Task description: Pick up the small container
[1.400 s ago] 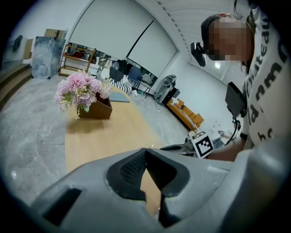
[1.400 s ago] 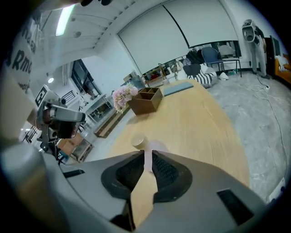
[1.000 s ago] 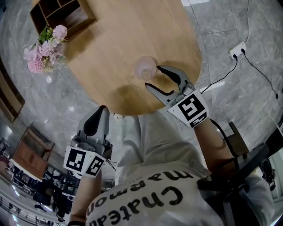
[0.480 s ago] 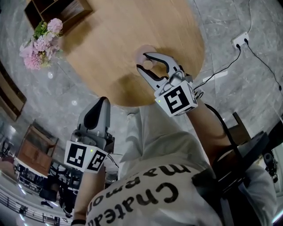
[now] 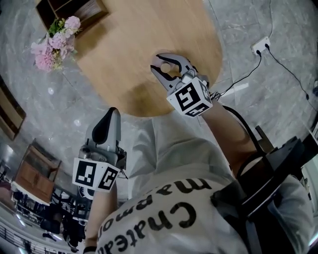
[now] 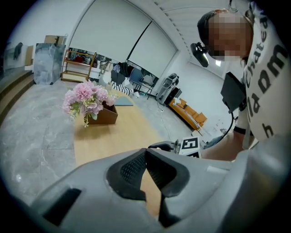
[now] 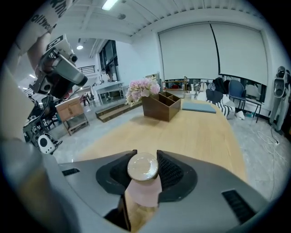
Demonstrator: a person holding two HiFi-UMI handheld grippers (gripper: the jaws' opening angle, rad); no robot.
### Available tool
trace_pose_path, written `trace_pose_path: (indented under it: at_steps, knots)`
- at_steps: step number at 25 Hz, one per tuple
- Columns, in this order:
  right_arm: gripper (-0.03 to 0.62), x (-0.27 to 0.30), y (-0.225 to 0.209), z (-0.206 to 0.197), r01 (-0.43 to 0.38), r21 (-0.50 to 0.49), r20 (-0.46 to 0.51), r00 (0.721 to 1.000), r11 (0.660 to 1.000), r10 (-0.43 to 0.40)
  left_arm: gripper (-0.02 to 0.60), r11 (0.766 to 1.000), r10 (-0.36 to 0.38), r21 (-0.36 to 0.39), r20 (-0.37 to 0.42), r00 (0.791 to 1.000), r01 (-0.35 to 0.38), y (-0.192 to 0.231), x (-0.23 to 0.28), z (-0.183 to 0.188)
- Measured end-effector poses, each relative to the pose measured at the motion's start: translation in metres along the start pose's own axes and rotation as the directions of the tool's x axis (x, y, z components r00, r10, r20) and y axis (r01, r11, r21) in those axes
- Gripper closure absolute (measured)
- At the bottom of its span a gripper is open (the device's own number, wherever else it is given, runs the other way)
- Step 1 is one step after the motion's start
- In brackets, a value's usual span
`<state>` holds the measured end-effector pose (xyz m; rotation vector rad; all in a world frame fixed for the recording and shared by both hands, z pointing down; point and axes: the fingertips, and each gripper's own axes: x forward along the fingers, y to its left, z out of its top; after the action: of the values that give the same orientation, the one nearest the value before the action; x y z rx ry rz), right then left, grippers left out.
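The small container (image 7: pixel 142 167), pale pink with a shiny round lid, stands on the wooden table (image 5: pixel 134 39) near its front edge. My right gripper (image 7: pixel 143 159) has just been closing, and its pads now press the lid from both sides. In the head view the container (image 5: pixel 167 69) shows as a pinkish patch inside the right gripper (image 5: pixel 156 63). My left gripper (image 5: pixel 112 113) hangs below the table edge over the floor, away from the container. Its jaws (image 6: pixel 145 152) meet at the tips with nothing between them.
A wooden organiser box (image 5: pixel 74 10) with pink flowers (image 5: pixel 54 44) beside it stands at the table's far end. In the right gripper view the box (image 7: pixel 166 105) lies straight ahead. A wall socket with cables (image 5: pixel 261 47) lies on the marble floor to the right.
My right gripper slid left around the container, rolled, and its jaws narrowed onto the lid. The left gripper stayed almost where it was.
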<state>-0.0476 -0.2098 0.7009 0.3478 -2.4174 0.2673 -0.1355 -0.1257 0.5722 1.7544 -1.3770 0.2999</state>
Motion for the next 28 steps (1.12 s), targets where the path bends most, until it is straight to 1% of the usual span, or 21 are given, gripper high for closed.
trace_pose_path:
  at_steps: [4,6,12,15,19,23,28]
  knots:
    - [0.459,0.002,0.0,0.0,0.009,0.012,-0.026,1.0,1.0,-0.008,0.567,1.0,0.008,-0.02,0.024,1.0,-0.007,0.005,-0.005,0.004]
    - [0.459,0.004,0.0,0.001,0.01,0.005,-0.029,1.0,1.0,-0.01,0.566,1.0,0.008,-0.028,0.024,1.0,-0.008,0.008,-0.006,0.002]
    - [0.469,0.006,-0.003,0.003,0.049,-0.001,0.007,0.999,0.999,-0.049,0.566,0.998,0.004,-0.057,0.015,1.0,-0.003,0.009,-0.009,-0.012]
    - [0.472,0.006,-0.004,0.003,0.069,0.009,0.025,0.997,0.998,-0.07,0.568,0.998,0.007,-0.058,0.013,1.0,-0.007,0.01,-0.012,-0.018]
    - [0.471,0.008,-0.002,0.001,0.064,0.032,0.037,0.997,0.997,-0.065,0.567,0.997,0.025,-0.07,0.031,0.999,-0.023,0.012,-0.018,-0.018]
    - [0.471,0.008,-0.002,0.001,0.063,0.036,0.034,0.997,0.997,-0.064,0.566,0.998,0.021,-0.053,0.034,0.999,-0.019,0.008,-0.025,-0.015]
    - [0.471,0.008,-0.002,0.0,0.063,0.043,0.013,0.998,0.997,-0.064,0.567,1.0,0.001,-0.002,0.01,1.0,-0.001,-0.004,-0.035,-0.019]
